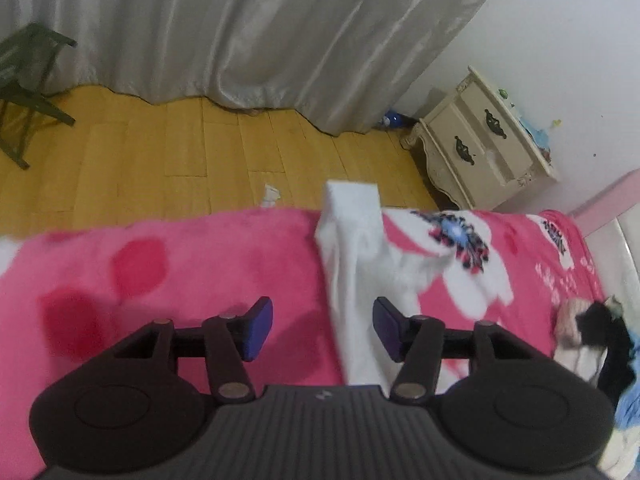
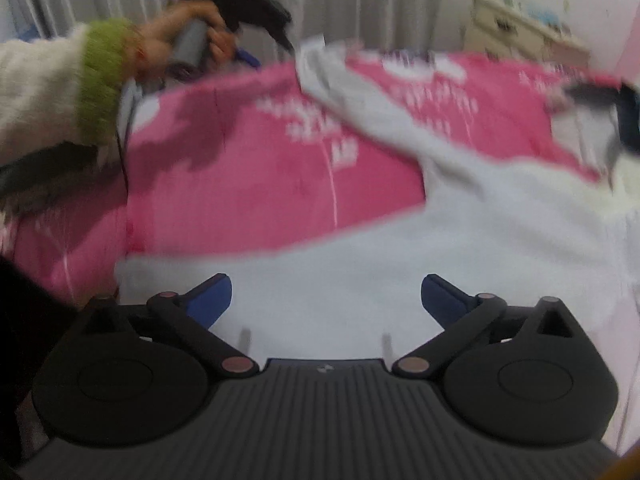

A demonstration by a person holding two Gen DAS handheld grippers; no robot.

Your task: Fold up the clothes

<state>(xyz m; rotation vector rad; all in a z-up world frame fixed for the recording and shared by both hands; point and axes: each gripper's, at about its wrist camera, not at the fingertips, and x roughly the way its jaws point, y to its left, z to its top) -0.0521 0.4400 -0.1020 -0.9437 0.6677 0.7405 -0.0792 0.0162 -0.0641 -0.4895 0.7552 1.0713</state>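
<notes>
Left wrist view: the left gripper hangs over a bed covered by a fluffy pink blanket printed with white flowers. Its two blue-padded fingers are spread wide, holding nothing. A white garment, soft and creased, lies on the blanket; one narrow sleeve runs away toward the blanket's far edge, ending in a squared cuff. Beyond that edge are yellow wood flooring, a shiny grey curtain and a cream carved nightstand. A heap of mixed clothes sits at the blanket's right end.

Right wrist view, blurred by motion: the right gripper is also spread apart and empty, directly above the garment's broad smooth body on the blanket. The sleeve stretches diagonally toward the blanket's far side, where a hand in a cream and green knitted cuff grips the other tool.
</notes>
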